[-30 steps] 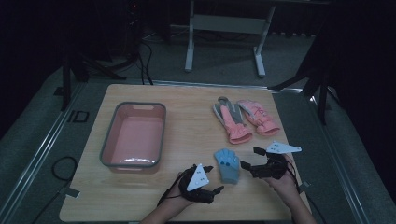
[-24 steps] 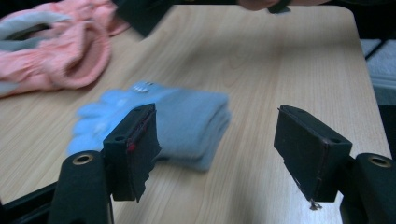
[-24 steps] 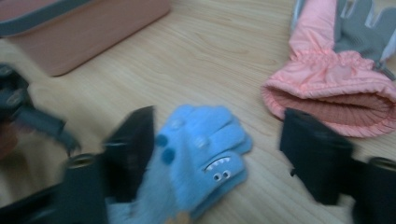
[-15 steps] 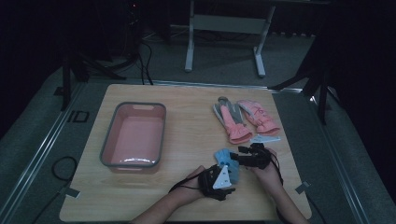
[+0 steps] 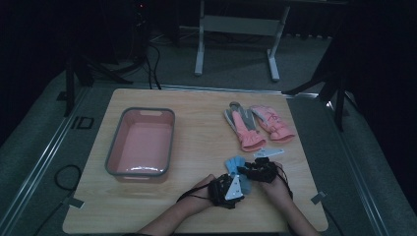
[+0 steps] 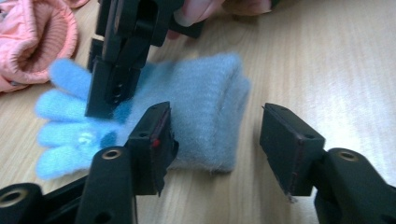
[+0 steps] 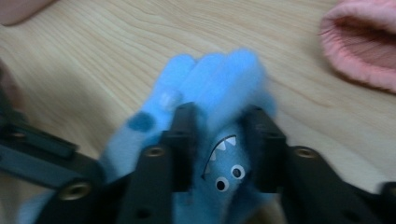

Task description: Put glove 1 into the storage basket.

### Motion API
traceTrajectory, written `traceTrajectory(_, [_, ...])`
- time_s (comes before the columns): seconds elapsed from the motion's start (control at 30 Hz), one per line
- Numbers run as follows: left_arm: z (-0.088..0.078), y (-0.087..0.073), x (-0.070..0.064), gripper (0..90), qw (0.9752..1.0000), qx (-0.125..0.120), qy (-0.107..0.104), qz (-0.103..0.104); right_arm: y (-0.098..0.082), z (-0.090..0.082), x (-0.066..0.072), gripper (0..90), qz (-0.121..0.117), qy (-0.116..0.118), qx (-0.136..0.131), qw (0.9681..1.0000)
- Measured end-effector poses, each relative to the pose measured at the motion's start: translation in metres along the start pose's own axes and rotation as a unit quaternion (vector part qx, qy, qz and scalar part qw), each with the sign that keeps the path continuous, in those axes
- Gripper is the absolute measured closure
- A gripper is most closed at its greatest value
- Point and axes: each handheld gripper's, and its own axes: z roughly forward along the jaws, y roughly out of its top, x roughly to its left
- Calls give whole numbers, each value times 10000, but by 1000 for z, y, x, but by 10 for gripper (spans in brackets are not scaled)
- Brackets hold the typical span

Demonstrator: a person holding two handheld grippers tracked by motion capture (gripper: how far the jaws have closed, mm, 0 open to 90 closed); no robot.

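Both grippers have closed in on the blue knit glove since a second ago; they were apart either side of it, now they crowd over it at the near edge of the wooden table, right of centre. Right gripper is clamped on the glove around the palm, jaws pressed into the fabric either side of a printed monster face. Left gripper is spread, one jaw touching the cuff end, the other clear of it over bare wood. Step in hand looks like securing the glove with both tools: right has its grip, left is lining up on the cuff. Next move probably calls for the left to advance a bit so the cuff sits between the jaws, then close. Left gripper view shows the folded cuff and the right tool pinning the fingers end; right gripper view gives the face print and fingertips. High view adds context: pink tub well off to the left, pink gloves just beyond.
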Motion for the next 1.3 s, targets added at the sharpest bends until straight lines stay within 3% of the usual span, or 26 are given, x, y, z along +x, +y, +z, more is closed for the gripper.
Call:
traceTrajectory(0.1, [1,2,-1,516,9997,78,111,189,1,1,1,753,11,31,18,10000])
traceTrajectory(0.2, [2,3,0,585,9996,127,149,202,0,1,0,760,21,49,15,10000])
traceTrajectory(0.27, [2,4,3,625,9998,140,102,110,0,1,1,766,38,42,13,10000])
traceTrajectory(0.4, [1,7,14,736,9988,128,-202,-433,0,2,0,787,157,101,0,9998])
traceTrajectory(0.5, [0,9,18,760,9978,178,-289,-561,1,1,-1,799,265,170,23,9995])
traceTrajectory(0.67, [-3,11,21,774,9963,252,-355,-742,3,-1,0,810,219,104,-11,9997])
traceTrajectory(1.2, [-39,27,38,779,9984,317,-84,-469,39,-20,11,813,97,170,-425,9989])
traceTrajectory(1.3, [-48,29,43,779,9983,290,-27,-495,48,-23,14,813,45,181,-503,9986])
